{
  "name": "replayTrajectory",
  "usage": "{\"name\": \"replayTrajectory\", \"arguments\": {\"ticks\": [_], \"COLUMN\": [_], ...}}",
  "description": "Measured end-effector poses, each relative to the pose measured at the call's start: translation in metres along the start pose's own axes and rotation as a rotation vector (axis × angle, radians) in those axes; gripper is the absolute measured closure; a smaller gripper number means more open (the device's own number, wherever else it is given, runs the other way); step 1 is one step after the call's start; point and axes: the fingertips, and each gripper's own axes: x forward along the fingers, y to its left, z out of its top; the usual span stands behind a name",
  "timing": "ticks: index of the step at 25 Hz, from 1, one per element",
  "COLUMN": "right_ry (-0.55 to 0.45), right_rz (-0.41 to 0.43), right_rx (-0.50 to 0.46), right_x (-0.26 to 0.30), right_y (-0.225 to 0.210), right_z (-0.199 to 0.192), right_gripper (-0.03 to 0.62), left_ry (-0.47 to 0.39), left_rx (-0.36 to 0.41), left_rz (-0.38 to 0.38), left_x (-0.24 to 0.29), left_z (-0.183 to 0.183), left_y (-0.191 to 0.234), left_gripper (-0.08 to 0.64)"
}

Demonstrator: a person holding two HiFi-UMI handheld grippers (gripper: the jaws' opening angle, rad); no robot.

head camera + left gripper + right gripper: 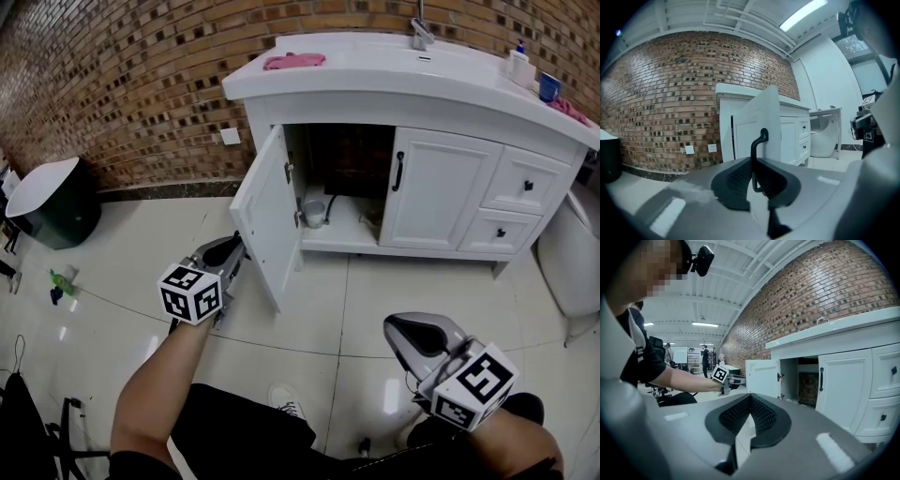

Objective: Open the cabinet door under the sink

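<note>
The white vanity cabinet [469, 112] stands under the sink against the brick wall. Its left door [262, 211] is swung out toward me, showing a small jar [314, 214] and pipework inside. My left gripper [236, 246] is at that door's outer face. In the left gripper view the black door handle [759, 140] runs down between the pads, and the left gripper [757, 161] is shut on it. My right gripper [398, 328] hangs low over the floor, away from the cabinet, shut and empty [750, 397]. The right door [431, 192] stays closed.
On the countertop lie a pink cloth [292, 61], a faucet [422, 33], a soap bottle [517, 66] and a blue cup [549, 86]. A black bin with a white lid [52, 202] stands at the left, a toilet [572, 253] at the right. Two drawers [525, 186] sit right of the doors.
</note>
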Motion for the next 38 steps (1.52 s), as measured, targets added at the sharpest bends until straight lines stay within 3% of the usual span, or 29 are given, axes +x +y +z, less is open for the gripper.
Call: {"name": "replayTrajectory", "arguments": {"ticks": [8, 13, 17, 19, 22, 27, 29, 34, 38], "right_ry": [-0.004, -0.024, -0.033, -0.049, -0.082, -0.095, -0.081, -0.038, -0.021], "right_rz": [-0.017, -0.048, -0.081, -0.095, -0.146, -0.213, -0.222, -0.22, -0.221], "right_rx": [0.024, 0.028, 0.028, 0.028, 0.033, 0.075, 0.072, 0.077, 0.098], "right_x": [-0.015, -0.024, -0.029, -0.031, -0.037, -0.046, -0.049, -0.051, -0.054], "right_y": [0.0, -0.003, -0.013, -0.016, -0.027, -0.042, -0.043, -0.043, -0.045], "right_z": [-0.006, -0.001, 0.0, 0.004, 0.011, 0.01, 0.006, -0.009, -0.014], "right_gripper": [0.584, 0.584, 0.584, 0.584, 0.584, 0.584, 0.584, 0.584, 0.584], "left_ry": [-0.013, 0.004, -0.026, -0.066, -0.125, -0.181, -0.188, -0.095, -0.022], "left_rx": [-0.029, -0.047, -0.062, -0.079, -0.157, -0.245, -0.226, -0.03, -0.05], "left_rz": [0.058, 0.055, 0.05, 0.048, -0.029, -0.268, -0.348, -0.454, -0.467], "left_x": [-0.001, -0.003, -0.021, -0.04, -0.065, -0.082, -0.079, -0.06, -0.051], "left_z": [-0.003, -0.003, 0.014, 0.03, 0.057, 0.084, 0.085, 0.051, 0.023], "left_y": [0.01, 0.008, 0.006, -0.001, -0.04, -0.151, -0.191, -0.263, -0.271], "left_gripper": [0.545, 0.539, 0.512, 0.555, 0.557, 0.557, 0.557, 0.557, 0.557]}}
